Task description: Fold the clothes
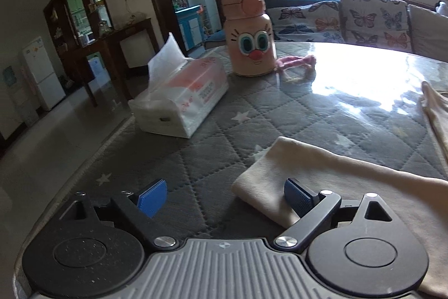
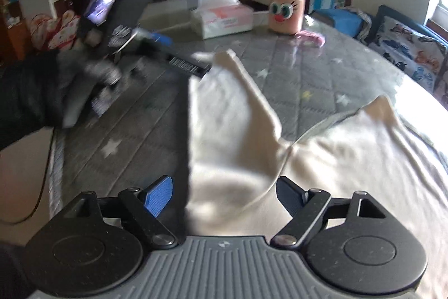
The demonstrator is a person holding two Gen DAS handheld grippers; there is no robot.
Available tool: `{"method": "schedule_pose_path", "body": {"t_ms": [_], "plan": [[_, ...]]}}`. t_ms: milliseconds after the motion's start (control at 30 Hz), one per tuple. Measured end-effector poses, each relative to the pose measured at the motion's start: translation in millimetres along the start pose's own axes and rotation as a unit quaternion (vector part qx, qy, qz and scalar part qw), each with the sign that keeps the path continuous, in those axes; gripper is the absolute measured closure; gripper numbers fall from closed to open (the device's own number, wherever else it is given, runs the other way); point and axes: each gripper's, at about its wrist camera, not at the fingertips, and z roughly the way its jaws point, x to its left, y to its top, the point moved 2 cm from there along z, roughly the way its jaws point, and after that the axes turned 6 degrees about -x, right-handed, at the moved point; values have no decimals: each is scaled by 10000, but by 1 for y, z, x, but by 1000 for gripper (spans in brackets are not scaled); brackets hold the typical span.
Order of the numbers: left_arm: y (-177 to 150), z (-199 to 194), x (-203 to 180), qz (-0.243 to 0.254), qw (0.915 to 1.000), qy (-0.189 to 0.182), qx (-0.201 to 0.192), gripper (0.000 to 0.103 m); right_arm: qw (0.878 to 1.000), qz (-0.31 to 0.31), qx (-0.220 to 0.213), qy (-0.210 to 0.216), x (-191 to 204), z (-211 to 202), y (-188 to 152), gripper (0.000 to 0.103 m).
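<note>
A cream garment (image 2: 322, 159) lies spread on the grey quilted table (image 2: 140, 131). One sleeve (image 2: 224, 102) reaches toward the far left. In the left wrist view the sleeve end (image 1: 280, 175) lies just ahead of my open left gripper (image 1: 225, 199); the right blue pad (image 1: 296, 198) sits over its edge and nothing is held. My right gripper (image 2: 224, 198) is open above the garment near the armpit fold. The left gripper (image 2: 156, 52) shows blurred in the right wrist view, near the sleeve tip.
A tissue box (image 1: 182, 97) and a pink cartoon-faced bottle (image 1: 250, 32) with a pink strap (image 1: 294, 62) stand at the table's far side. The table's left edge (image 1: 92, 156) drops to the floor. A butterfly-patterned sofa (image 1: 364, 21) lies beyond.
</note>
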Motion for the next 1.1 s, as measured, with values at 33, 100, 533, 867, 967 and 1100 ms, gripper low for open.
{"method": "schedule_pose_path", "body": {"t_ms": [33, 100, 533, 867, 967, 1100], "plan": [[0, 1, 2, -27, 10000, 50, 14, 9, 9999, -56, 73, 73, 6, -3, -5, 20], [0, 3, 5, -63, 9999, 117, 47, 7, 9997, -131, 125, 174, 14, -7, -11, 20], [1, 4, 9, 133, 9992, 369, 37, 3, 9993, 131, 318, -176, 8, -60, -54, 19], [12, -53, -27, 425, 9977, -405, -344, 2, 9998, 154, 71, -86, 18, -95, -72, 19], [13, -83, -55, 666, 9919, -888, -612, 0, 9982, 416, 8, -423, 4, -102, -76, 19], [7, -108, -92, 889, 9822, -1495, -702, 0, 9957, 768, 108, -499, -5, -100, -91, 19]]}}
